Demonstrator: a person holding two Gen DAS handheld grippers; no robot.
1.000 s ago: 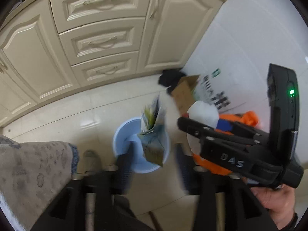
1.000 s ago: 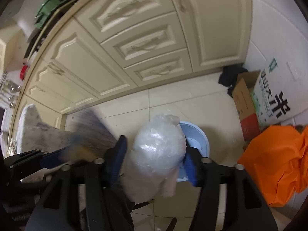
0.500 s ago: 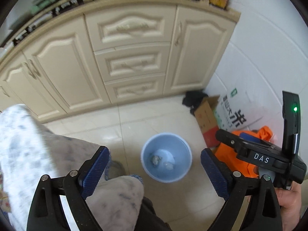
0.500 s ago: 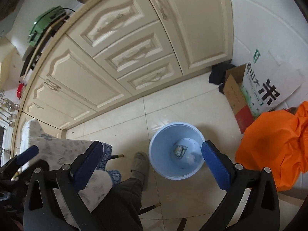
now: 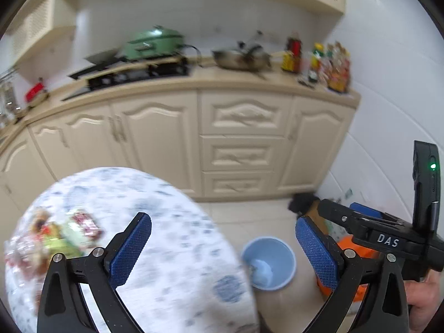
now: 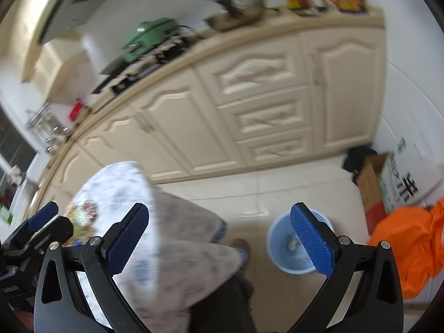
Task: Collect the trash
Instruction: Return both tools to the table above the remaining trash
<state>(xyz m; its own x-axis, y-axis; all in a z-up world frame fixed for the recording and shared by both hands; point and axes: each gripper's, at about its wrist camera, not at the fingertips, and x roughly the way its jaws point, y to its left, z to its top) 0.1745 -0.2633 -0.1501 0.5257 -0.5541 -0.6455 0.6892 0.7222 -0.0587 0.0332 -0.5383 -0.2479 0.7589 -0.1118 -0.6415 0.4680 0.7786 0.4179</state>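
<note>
- The left hand-held gripper (image 5: 223, 247) is spread wide and empty; its jaws have just been opening, and the paper wrapper it carried a second ago is gone.
- The right hand-held gripper (image 6: 219, 238) is also spread and empty; the plastic bag has left it.
- Below and ahead of both, the blue bin (image 5: 268, 263) on the floor now holds this trash.
- To the left, more wrappers (image 5: 52, 238) wait on the counter (image 5: 172, 249); probably they are next.

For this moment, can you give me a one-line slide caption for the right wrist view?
Right claw open and empty above the blue bin holding dropped trash, round table at left.
</note>
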